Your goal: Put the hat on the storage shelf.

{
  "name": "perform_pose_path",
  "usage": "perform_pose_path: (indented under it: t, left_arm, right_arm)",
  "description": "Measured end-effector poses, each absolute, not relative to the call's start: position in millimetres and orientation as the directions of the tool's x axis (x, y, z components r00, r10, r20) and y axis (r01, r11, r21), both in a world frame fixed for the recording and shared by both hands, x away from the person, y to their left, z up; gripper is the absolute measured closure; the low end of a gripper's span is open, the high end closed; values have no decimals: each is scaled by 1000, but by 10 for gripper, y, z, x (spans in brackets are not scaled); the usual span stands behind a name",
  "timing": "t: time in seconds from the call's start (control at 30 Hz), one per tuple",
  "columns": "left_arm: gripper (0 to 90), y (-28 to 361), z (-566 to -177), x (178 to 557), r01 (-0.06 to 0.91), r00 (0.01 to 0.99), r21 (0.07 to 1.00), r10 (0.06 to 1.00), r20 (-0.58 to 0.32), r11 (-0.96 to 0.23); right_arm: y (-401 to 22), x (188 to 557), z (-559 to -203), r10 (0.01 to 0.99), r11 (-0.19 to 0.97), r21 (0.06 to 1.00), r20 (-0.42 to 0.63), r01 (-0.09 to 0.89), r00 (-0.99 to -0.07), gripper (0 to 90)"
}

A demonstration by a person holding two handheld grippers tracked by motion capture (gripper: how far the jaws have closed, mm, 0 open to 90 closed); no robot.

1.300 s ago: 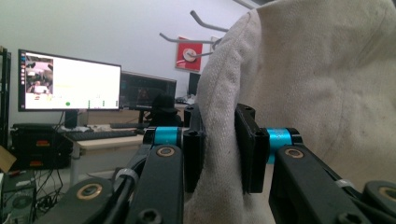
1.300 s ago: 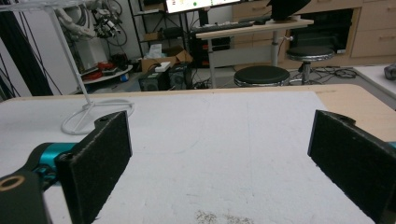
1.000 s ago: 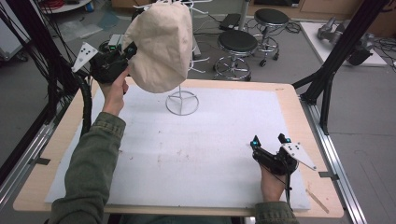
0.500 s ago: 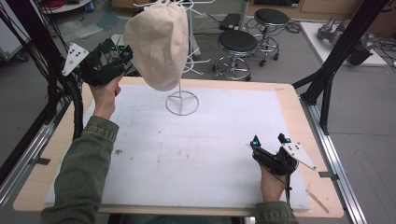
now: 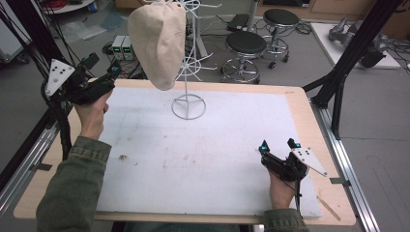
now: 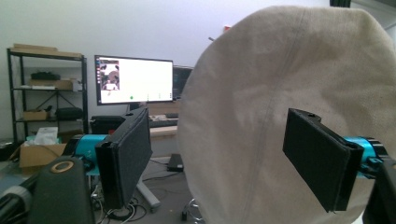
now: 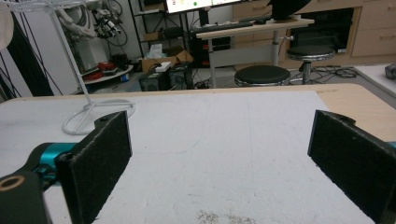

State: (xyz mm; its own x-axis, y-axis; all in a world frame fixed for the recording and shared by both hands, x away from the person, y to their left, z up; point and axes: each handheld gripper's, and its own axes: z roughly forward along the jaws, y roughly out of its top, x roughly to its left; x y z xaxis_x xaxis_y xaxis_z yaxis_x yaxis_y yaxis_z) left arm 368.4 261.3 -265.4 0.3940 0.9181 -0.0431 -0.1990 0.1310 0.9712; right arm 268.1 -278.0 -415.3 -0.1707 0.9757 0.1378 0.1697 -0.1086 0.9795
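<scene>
The cream hat (image 5: 158, 42) hangs on the white wire stand (image 5: 188, 72) at the far middle of the counter (image 5: 300, 104), at about 12 o'clock from the person. A second ago the left gripper (image 5: 102, 72) was right up against the hat. Now it is off to the side, at about 9 o'clock from the hat, and not touching it. Its jaws have just been opening, and they stand wide apart with nothing pinched between them. So I think the hat has been let go and is staying on the stand by itself; the hanging step looks done.

The hat hangs long-ways up and down. Its narrow end points down at the counter and its round wide part is up at the top of the stand.

The right gripper (image 5: 279, 146) rests low at the near right, about 4 o'clock from the stand, jaws apart and empty.
</scene>
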Motion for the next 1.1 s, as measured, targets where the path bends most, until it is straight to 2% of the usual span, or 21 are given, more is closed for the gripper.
perform_pose_path:
  t: [0.37,1.1]
  left_arm:
    - [237,2682,-2832,3481,-198,362,972,931,-48,127]
    - [237,2927,-3544,3148,-99,273,984,955,-116,147]
  right_arm:
    - [-2773,2680,-4153,976,-110,979,139,172,-168,53]
    - [-2765,2674,-4151,976,-108,979,137,170,-171,54]
